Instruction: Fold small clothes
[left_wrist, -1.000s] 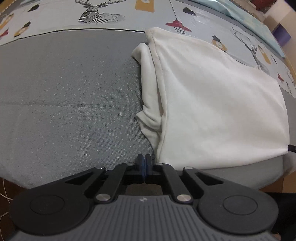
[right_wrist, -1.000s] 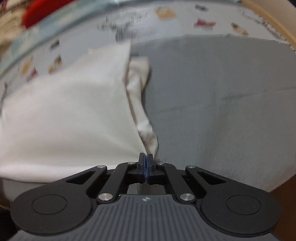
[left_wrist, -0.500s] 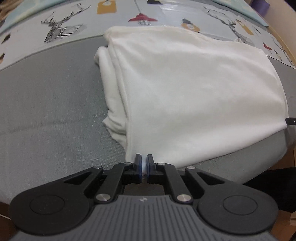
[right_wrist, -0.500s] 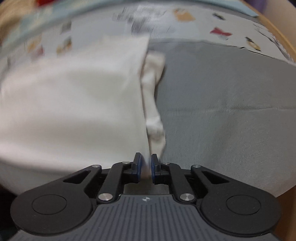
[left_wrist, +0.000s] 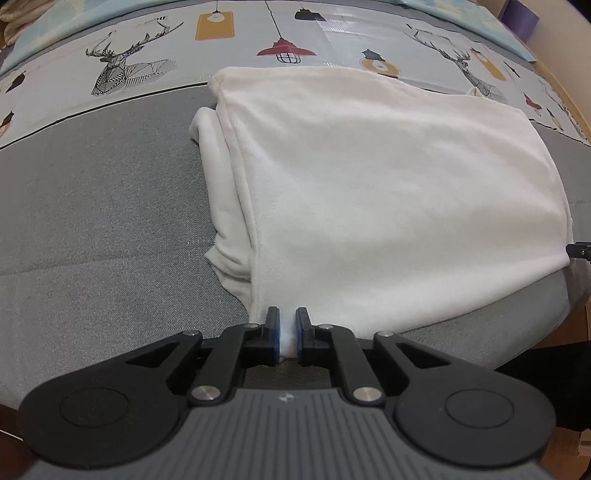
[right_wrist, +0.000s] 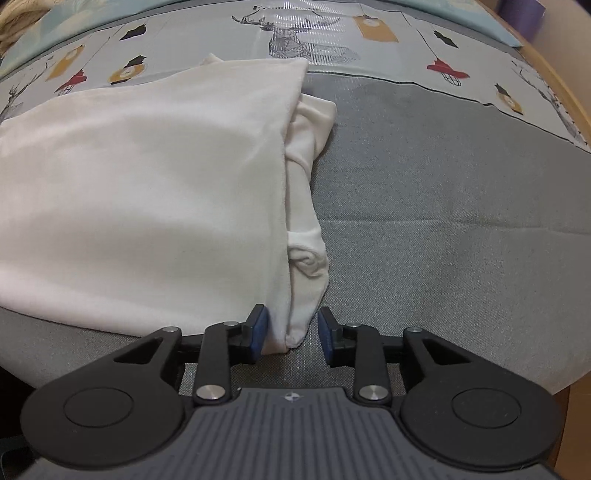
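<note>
A white garment (left_wrist: 388, 192) lies folded on a grey cushion (left_wrist: 92, 221), with a rolled sleeve sticking out along each side edge. My left gripper (left_wrist: 287, 332) is at the near left corner. Its jaws are opening, a narrow gap filled by the cloth, which both pads touch. In the right wrist view, the same garment (right_wrist: 147, 192) fills the left half. My right gripper (right_wrist: 291, 328) is at the near right corner with its jaws opening. The corner and sleeve end lie between them, against the left pad and apart from the right pad. A dark tip of the right gripper (left_wrist: 580, 252) shows at the garment's right edge.
Behind the grey cushion (right_wrist: 443, 203) lies a pale sheet (left_wrist: 147, 55) printed with deer and lamps. A wooden edge (right_wrist: 561, 85) runs along the far right. The cushion's near edge drops off just below both grippers.
Both jaws were shut a second ago. The left pair has parted slightly and the right pair widely, letting the corner loose. Both views have rolled, so the garment sits more squarely.
</note>
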